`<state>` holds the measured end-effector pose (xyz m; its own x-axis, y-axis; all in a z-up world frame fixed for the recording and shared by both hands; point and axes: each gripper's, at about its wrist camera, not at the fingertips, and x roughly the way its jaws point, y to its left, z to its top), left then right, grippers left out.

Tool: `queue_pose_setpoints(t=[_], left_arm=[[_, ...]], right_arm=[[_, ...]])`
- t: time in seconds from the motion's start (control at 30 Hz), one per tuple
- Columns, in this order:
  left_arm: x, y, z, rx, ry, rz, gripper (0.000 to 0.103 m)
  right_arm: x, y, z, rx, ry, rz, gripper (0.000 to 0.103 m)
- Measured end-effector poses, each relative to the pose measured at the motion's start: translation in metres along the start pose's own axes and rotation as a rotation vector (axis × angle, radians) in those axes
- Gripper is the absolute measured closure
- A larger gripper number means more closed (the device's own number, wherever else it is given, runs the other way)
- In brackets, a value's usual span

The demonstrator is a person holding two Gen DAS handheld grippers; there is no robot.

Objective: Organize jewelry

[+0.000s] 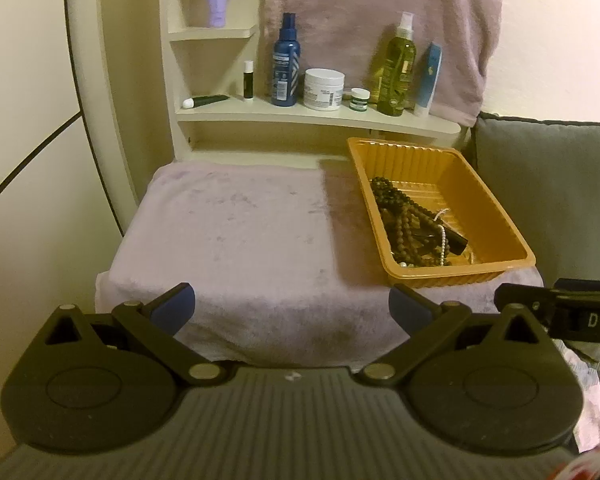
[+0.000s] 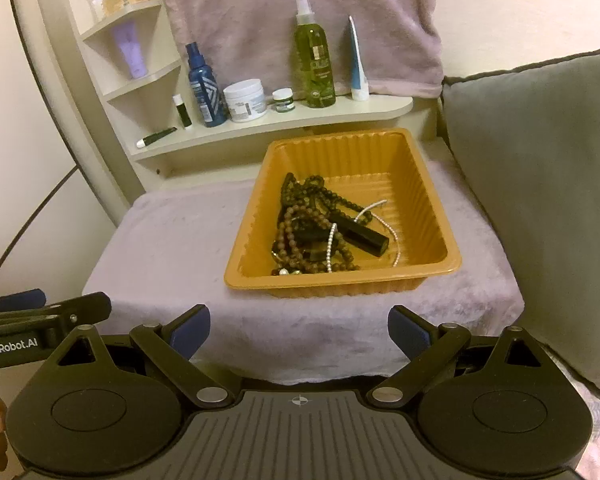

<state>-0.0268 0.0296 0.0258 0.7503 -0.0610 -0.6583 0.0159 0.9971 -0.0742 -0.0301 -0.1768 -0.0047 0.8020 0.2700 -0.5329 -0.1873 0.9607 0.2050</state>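
Observation:
An orange plastic tray [image 2: 432, 276] [image 1: 512, 236] sits on the right half of a lilac fuzzy cloth [image 1: 236, 232] [image 2: 168, 248]. Inside lies a tangle of brown bead necklaces [image 2: 300, 220] [image 1: 404, 212], a white pearl strand [image 2: 332, 244] [image 1: 443, 244] and a black oblong piece [image 2: 362, 234] [image 1: 456, 238]. My left gripper [image 1: 292, 310] hangs open before the cloth's front edge, left of the tray, with nothing between its fingers. Open and empty as well, my right gripper [image 2: 299, 330] faces the tray from the front.
A cream shelf [image 1: 320, 118] [image 2: 268, 124] behind the cloth carries a blue spray bottle [image 2: 206, 88], a white jar [image 2: 245, 100], a green bottle [image 2: 316, 60] and tubes. A grey cushion [image 2: 540, 184] stands to the right. A pink cloth [image 2: 300, 12] hangs at the back.

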Motion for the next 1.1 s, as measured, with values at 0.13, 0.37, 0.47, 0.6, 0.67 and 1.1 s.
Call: queue_pose_setpoints(t=[0.13,0.37,0.47,0.6,0.67,1.1], left_arm=[[-0.0024,-0.0011,-0.0022,0.010,-0.007,-0.003,0.001],[-0.0042,-0.0015,-0.0044,0.017,-0.005,0.001,0.001],[-0.0047,-0.0018,-0.0062,0.014,-0.006,0.004,0.001],[-0.0034,-0.0025,-0.0064,0.011,-0.003,0.003,0.001],[-0.0030,-0.0032,-0.0064,0.013,-0.002,0.001,0.001],[-0.0031,-0.0061,-0.0083,0.016,-0.004,-0.002,0.001]], right_arm=[[0.0013,0.0003,-0.0019,-0.002,0.012,-0.003,0.008],[0.0018,0.0031,-0.0044,-0.005,0.016,0.000,0.008],[0.0022,0.0028,-0.0057,-0.001,0.017,0.000,0.008],[0.0023,0.0018,-0.0062,0.003,0.014,-0.002,0.008],[0.0023,0.0019,-0.0064,0.004,0.015,-0.001,0.008],[0.0011,-0.0003,-0.0081,0.011,0.013,-0.002,0.008]])
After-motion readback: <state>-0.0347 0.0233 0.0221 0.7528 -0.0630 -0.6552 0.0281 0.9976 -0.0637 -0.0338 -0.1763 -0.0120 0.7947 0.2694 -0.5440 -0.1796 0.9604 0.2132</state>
